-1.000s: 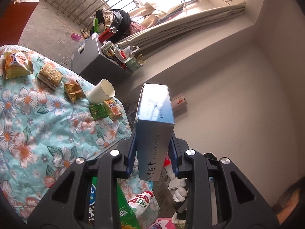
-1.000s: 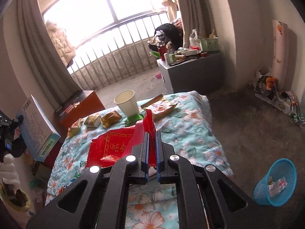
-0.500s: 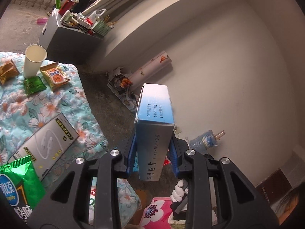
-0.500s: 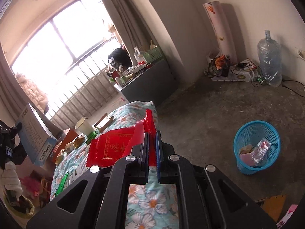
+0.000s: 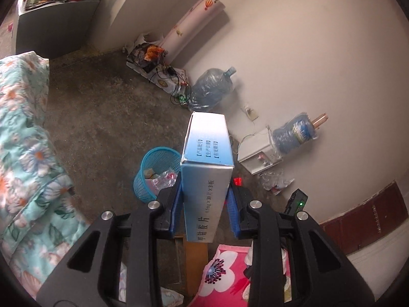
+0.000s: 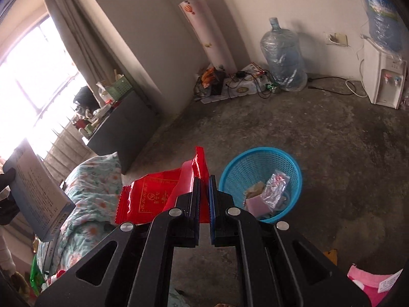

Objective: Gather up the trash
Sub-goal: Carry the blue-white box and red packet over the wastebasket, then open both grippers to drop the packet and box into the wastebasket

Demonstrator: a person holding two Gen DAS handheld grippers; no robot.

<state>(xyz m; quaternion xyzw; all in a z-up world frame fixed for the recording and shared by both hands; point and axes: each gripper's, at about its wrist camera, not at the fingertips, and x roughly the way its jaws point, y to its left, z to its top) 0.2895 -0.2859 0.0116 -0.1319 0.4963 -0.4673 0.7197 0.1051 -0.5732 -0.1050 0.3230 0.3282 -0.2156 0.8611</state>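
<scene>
My left gripper is shut on a blue and white medicine box, held upright in the air. The box also shows at the left edge of the right wrist view. My right gripper is shut on a red snack wrapper, which hangs to its left. A blue mesh trash basket with some wrappers inside stands on the concrete floor just right of and beyond the right gripper. In the left wrist view the basket is partly hidden behind the box, to its left.
A bed with a floral quilt lies to the left. A grey cabinet stands by the window. A water jug, a rolled mat, cables and a water dispenser line the far wall. A pink cloth lies on the floor.
Both grippers have swung away from the bed toward the floor with their loads. The blue basket is now much closer and lower in both views.
</scene>
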